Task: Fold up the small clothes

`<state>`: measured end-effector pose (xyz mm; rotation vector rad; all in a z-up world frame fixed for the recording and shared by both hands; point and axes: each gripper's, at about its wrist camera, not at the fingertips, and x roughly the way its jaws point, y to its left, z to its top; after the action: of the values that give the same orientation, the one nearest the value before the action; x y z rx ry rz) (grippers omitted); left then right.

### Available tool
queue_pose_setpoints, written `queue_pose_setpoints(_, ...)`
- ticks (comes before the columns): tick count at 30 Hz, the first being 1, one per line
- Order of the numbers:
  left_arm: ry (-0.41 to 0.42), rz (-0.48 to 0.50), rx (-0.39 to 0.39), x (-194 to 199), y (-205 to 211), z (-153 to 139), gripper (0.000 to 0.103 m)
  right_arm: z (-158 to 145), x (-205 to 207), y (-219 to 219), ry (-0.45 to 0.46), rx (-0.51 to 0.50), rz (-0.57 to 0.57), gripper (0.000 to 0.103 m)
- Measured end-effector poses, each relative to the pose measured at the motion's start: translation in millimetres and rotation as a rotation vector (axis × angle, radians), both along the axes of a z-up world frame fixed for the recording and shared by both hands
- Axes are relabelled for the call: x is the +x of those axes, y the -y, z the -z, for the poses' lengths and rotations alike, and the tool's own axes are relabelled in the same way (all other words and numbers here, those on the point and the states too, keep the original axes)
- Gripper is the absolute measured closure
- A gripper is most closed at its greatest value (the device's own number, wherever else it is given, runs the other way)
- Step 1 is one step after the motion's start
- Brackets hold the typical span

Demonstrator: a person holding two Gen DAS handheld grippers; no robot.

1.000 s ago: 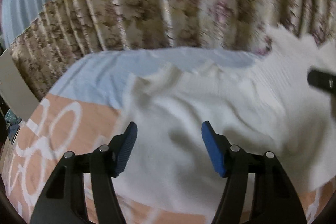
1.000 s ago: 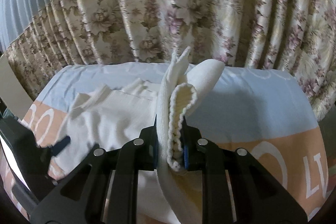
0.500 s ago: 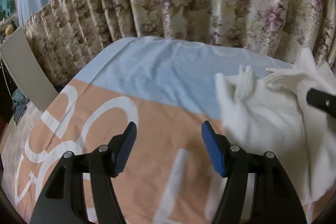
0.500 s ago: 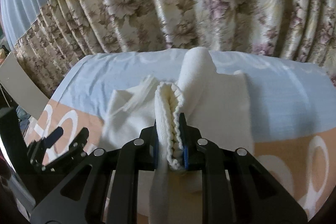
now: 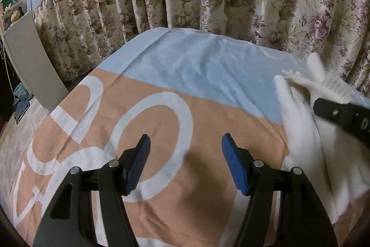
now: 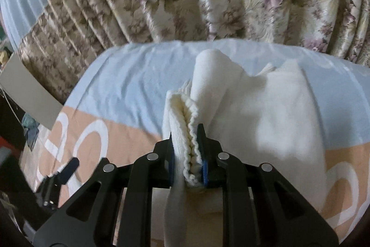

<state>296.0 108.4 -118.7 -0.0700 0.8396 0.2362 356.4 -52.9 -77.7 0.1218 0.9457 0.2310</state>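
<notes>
Right hand-held gripper (image 6: 187, 154): tilted down, pinching white garment (image 6: 266, 117) hem.
Left hand-held gripper (image 5: 185, 163): tilted down, spread, empty, over bedsheet (image 5: 161, 75).
Garment: bunched on bedsheet.

Dim indoor light, fisheye-bent edges, right wrist view motion-blurred.

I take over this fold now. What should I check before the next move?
1. Right gripper pinches the white knit garment's ribbed edge: ok.
2. Left gripper open and empty: ok.
3. Left gripper over the garment: not ok, only bedsheet lies under it.
4. Garment lying flat: not ok, bunched near the held edge.
5. Near hem of the garment: cannot tell, hidden behind the right gripper.
</notes>
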Motion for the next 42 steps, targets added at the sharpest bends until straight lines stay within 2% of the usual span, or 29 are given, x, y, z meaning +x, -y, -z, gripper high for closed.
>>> queue_pose_setpoints(2,0.002,-0.006,0.002,-2,-4,-1,0.038,4,-3,-9,0.008,-0.029,-0.017,0.079)
queue_pose_setpoints(4,0.001,-0.014,0.0,-3,-8,-2,0.038,2,-7,-14,0.015,-0.021,-0.04,0.066)
queue_pose_setpoints(6,0.001,-0.022,-0.009,-4,-12,-4,0.038,-4,-11,-14,0.022,0.01,-0.057,0.064)
queue_pose_setpoints(8,0.007,-0.025,-0.018,-6,-13,-9,0.038,-20,-20,-13,0.044,0.054,-0.088,0.061)
queue_pose_setpoints(10,0.015,-0.02,-0.021,-10,-9,-14,0.038,-33,-28,-8,0.076,0.071,-0.09,0.051)
queue_pose_setpoints(12,0.028,-0.005,-0.034,-17,-3,-23,0.038,-52,-40,7,0.116,0.116,-0.072,0.048)
queue_pose_setpoints(14,0.039,0.014,-0.055,-25,4,-31,0.037,-63,-48,21,0.144,0.116,-0.051,0.047)
queue_pose_setpoints(17,0.072,0.057,-0.079,-43,25,-48,0.032,-70,-58,43,0.172,0.078,-0.013,0.047)
queue_pose_setpoints(19,0.092,0.098,-0.065,-55,45,-58,0.032,-69,-66,60,0.182,0.038,0.016,0.047)
queue_pose_setpoints(25,0.094,0.17,-0.032,-63,92,-63,0.03,-53,-99,98,0.238,-0.225,0.109,0.047)
queue_pose_setpoints(31,0.08,0.178,-0.014,-51,108,-50,0.03,-32,-133,145,0.212,-0.275,0.18,0.045)
queue_pose_setpoints(32,0.065,0.187,-0.022,-46,110,-45,0.032,-29,-137,151,0.206,-0.271,0.187,0.045)
queue_pose_setpoints(33,0.059,0.196,-0.028,-45,110,-41,0.054,-26,-141,157,0.198,-0.265,0.197,0.044)
queue_pose_setpoints(35,0.019,0.221,-0.057,-41,112,-31,0.074,-22,-149,165,0.186,-0.252,0.211,0.042)
queue_pose_setpoints(37,0.021,0.223,-0.097,-43,110,-32,0.074,-18,-154,170,0.174,-0.232,0.217,0.039)
queue_pose_setpoints(38,0.041,0.218,-0.108,-46,107,-37,0.073,-16,-156,171,0.171,-0.228,0.214,0.039)
queue_pose_setpoints(40,0.079,0.216,-0.133,-56,101,-46,0.057,-15,-158,171,0.171,-0.227,0.212,0.039)
queue_pose_setpoints(41,0.099,0.215,-0.143,-60,98,-51,0.041,-14,-159,171,0.171,-0.22,0.211,0.038)
queue_pose_setpoints(42,0.115,0.215,-0.153,-63,97,-55,0.035,-14,-158,171,0.169,-0.215,0.21,0.038)
